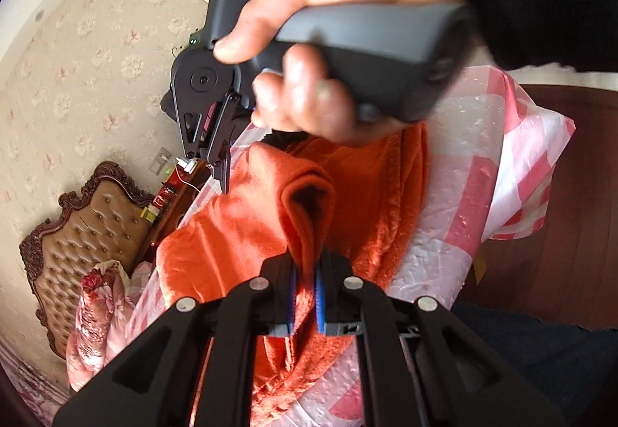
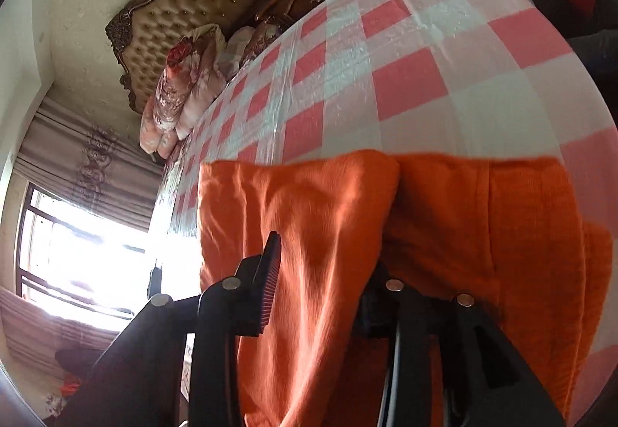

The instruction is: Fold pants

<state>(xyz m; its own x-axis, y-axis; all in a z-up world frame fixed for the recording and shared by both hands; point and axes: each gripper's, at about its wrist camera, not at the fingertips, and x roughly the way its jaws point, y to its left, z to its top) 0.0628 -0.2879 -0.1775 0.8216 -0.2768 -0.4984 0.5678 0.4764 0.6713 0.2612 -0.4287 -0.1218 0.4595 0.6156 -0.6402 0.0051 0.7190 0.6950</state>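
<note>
The orange pants [image 2: 483, 233] lie doubled on the checked worktop [image 2: 425, 52], a fold just laid. Left gripper [image 1: 307, 295], at six o'clock, is clamped on a fabric ridge; right gripper [image 2: 320, 272] stands apart, cloth draped between. Next, I judge: release left, smooth.

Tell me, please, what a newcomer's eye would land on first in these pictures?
The bright orange pants stand out at once, spread on the pink-and-white checked cloth. In the left wrist view the left gripper pinches a raised fold of them, while a hand holding the right gripper fills the top.
</note>
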